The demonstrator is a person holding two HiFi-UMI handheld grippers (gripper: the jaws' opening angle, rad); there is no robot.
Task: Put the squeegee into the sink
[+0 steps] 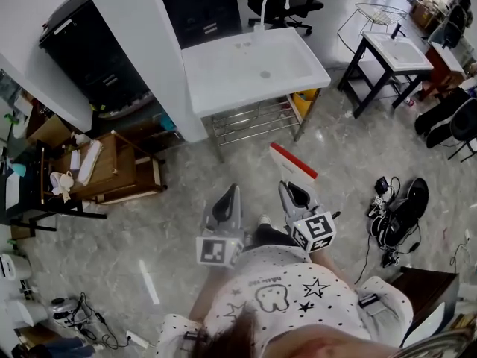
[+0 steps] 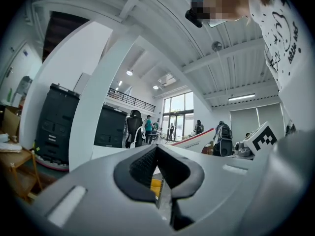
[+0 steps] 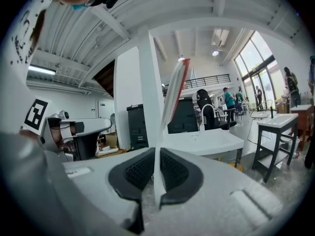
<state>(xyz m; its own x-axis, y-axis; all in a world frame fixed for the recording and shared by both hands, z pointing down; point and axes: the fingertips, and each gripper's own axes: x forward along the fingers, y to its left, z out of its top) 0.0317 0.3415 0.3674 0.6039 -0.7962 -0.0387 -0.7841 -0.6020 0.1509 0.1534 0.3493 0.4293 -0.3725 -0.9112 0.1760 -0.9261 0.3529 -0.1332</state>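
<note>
Counting kinds
Two white rectangular sinks are standing, larger sink [image 1: 223, 73] upper centre, smaller sink [image 1: 402, 51] upper right; one white, red-edged squeegee [image 1: 293, 162] and two grey grippers, left gripper [image 1: 232, 192], right gripper [image 1: 288, 189], are showing centre.

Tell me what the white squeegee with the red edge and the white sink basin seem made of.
White squeegee with the red edge: thin, smooth matte sheet, probably plastic; red edge possibly rubber. White sink basin: smooth uniform surface, plastic or ceramic, unclear which.

Left gripper [image 1: 229, 194] and right gripper [image 1: 291, 191] side by side, jaws closed.
</note>
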